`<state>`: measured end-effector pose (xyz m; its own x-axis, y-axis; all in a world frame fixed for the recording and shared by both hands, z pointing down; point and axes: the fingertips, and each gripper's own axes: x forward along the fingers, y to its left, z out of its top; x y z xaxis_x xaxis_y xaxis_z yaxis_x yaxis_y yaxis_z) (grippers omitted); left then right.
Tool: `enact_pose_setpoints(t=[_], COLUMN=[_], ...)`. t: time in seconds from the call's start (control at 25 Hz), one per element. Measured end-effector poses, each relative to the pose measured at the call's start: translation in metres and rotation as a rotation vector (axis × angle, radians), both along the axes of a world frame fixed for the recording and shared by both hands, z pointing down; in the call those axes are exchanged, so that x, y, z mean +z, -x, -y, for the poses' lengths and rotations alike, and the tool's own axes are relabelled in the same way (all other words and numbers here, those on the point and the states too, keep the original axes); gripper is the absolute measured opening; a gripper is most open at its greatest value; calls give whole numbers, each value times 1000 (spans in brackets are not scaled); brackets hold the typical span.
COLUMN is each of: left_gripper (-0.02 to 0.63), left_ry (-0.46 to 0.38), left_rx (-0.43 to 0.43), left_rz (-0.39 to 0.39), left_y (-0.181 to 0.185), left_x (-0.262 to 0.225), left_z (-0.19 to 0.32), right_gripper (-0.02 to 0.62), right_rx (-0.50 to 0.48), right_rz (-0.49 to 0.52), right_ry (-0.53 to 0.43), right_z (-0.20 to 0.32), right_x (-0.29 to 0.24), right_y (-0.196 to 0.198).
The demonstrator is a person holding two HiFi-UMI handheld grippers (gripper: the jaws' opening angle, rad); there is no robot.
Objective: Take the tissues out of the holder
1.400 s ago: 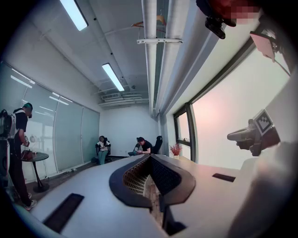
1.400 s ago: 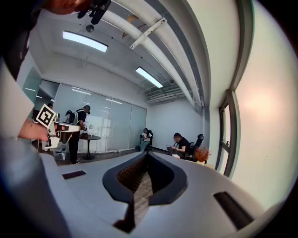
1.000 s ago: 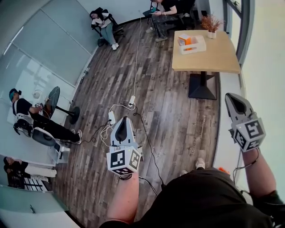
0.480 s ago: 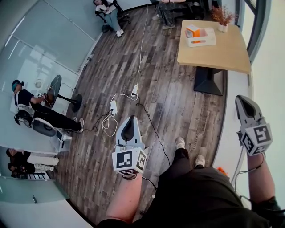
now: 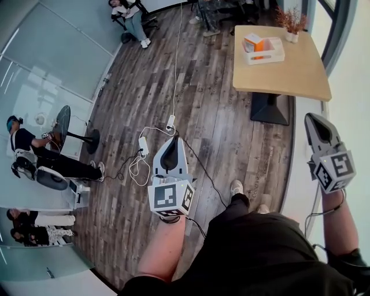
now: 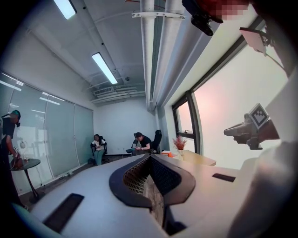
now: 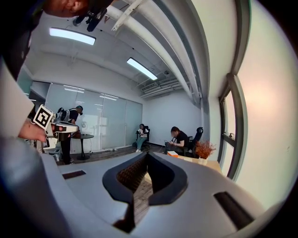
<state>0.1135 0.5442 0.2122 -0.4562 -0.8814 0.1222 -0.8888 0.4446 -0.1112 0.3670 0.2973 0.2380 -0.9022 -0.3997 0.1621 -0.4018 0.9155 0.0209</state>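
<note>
A white holder with an orange-and-white tissue pack stands on a light wooden table at the far right of the room, well away from both grippers. My left gripper is held out over the wood floor, jaws shut and empty. My right gripper hangs near the wall, below the table's near edge, also shut with nothing in it. In the left gripper view the jaws meet, with the table small beyond them. The right gripper view shows closed jaws aimed toward the table.
A potted dry plant sits at the table's far corner. Cables and a power strip lie on the floor. People sit on chairs at the back. A person stands by a small round table at the left glass wall.
The person has stepped forward, one foot now ahead. The table sits slightly nearer and further right in view. Both grippers stay shut and held about the same.
</note>
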Motion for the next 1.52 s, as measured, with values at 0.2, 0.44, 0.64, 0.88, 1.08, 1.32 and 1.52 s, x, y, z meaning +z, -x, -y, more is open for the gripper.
enact_pose_setpoints(t=[0.2, 0.44, 0.64, 0.88, 1.08, 1.32, 1.52], left_gripper=[5, 5, 5, 5, 5, 5, 5], left_ry=[-22, -39, -38, -33, -29, -15, -15], left_rx=[41, 93, 114, 106, 91, 77, 39], left_rz=[9, 11, 17, 11, 0, 7, 5], left_y=[54, 108, 148, 186, 211, 243, 276], left_x=[-10, -8, -5, 6, 14, 7, -2], left_z=[26, 53, 70, 100, 129, 176, 216], right_gripper=[6, 6, 6, 6, 6, 6, 6], right_rx=[23, 52, 70, 83, 85, 55, 2], right_rz=[-10, -12, -7, 2, 6, 4, -22], right_ry=[-17, -34, -34, -25, -9, -3, 6], right_z=[12, 29, 37, 70, 104, 157, 198], right_x=[-13, -18, -19, -12, -2, -1, 2], right_y=[51, 104, 134, 163, 191, 238, 274])
